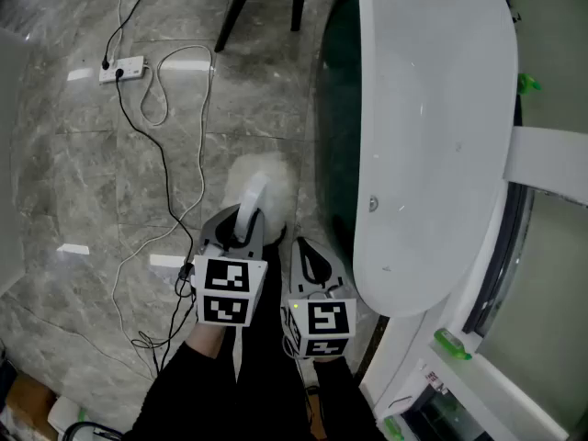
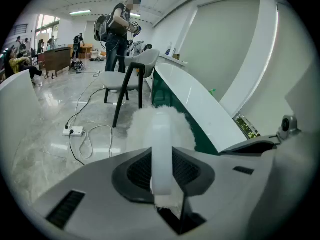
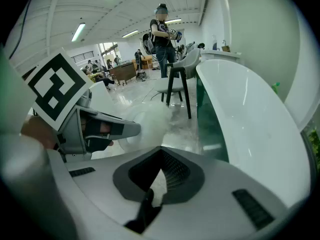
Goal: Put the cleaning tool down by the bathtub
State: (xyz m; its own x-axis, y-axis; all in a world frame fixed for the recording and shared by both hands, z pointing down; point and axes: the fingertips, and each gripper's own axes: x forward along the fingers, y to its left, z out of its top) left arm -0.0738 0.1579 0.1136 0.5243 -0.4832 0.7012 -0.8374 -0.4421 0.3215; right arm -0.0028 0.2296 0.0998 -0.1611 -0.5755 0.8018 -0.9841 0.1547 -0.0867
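Note:
The cleaning tool is a fluffy white duster (image 1: pixel 264 175) on a white handle (image 1: pixel 249 208). My left gripper (image 1: pixel 241 235) is shut on that handle and holds the duster head low over the marble floor, just left of the white bathtub (image 1: pixel 432 108). In the left gripper view the handle (image 2: pixel 161 154) runs out between the jaws to the fluffy head (image 2: pixel 145 121), with the bathtub (image 2: pixel 200 104) to its right. My right gripper (image 1: pixel 311 259) hangs beside the left one, close to the tub's end, with its jaws together and nothing in them. The right gripper view shows the duster (image 3: pixel 150 118) and the left gripper (image 3: pixel 95 130) at its left.
A white power strip (image 1: pixel 122 70) and looping cables (image 1: pixel 163 168) lie on the floor to the left. Black chair legs (image 1: pixel 241 3) stand ahead near the tub; the chair (image 2: pixel 131 71) shows in the left gripper view. A person (image 2: pixel 117 29) stands far off. Green items (image 1: pixel 450 343) sit on the ledge at right.

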